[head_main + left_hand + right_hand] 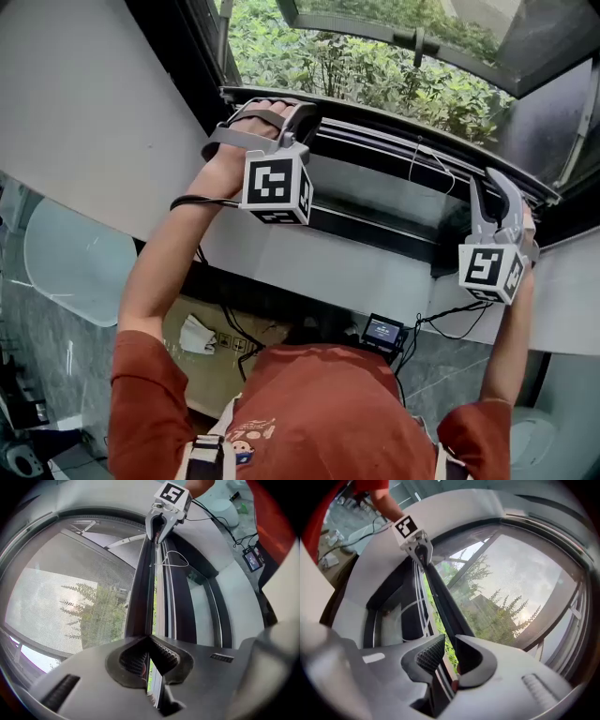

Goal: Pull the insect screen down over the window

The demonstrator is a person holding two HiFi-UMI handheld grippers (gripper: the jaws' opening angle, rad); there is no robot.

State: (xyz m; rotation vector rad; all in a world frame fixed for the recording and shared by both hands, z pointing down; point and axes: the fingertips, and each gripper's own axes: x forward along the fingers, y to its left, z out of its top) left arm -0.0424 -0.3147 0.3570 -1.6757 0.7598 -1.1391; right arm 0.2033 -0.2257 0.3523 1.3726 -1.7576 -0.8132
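Observation:
The insect screen's dark pull bar [394,128] runs across the window low in the opening. In the left gripper view the bar [143,588] leads from my jaws to the right gripper [157,535], with grey mesh [79,597] to its left. My left gripper [147,641] is shut on the bar's end; in the head view it [292,120] sits at the bar's left. My right gripper [450,644] straddles the bar [440,597] at its other end, jaws open, with a gap showing beside the ribbed pad [430,654]. The mesh [515,588] lies right of the bar.
A white cord loop [173,559] hangs by the dark window frame [375,202]. Below the white sill [309,267] a small device with a lit screen [382,331] hangs on cables, next to a cardboard box [211,347]. Green foliage [328,61] lies outside.

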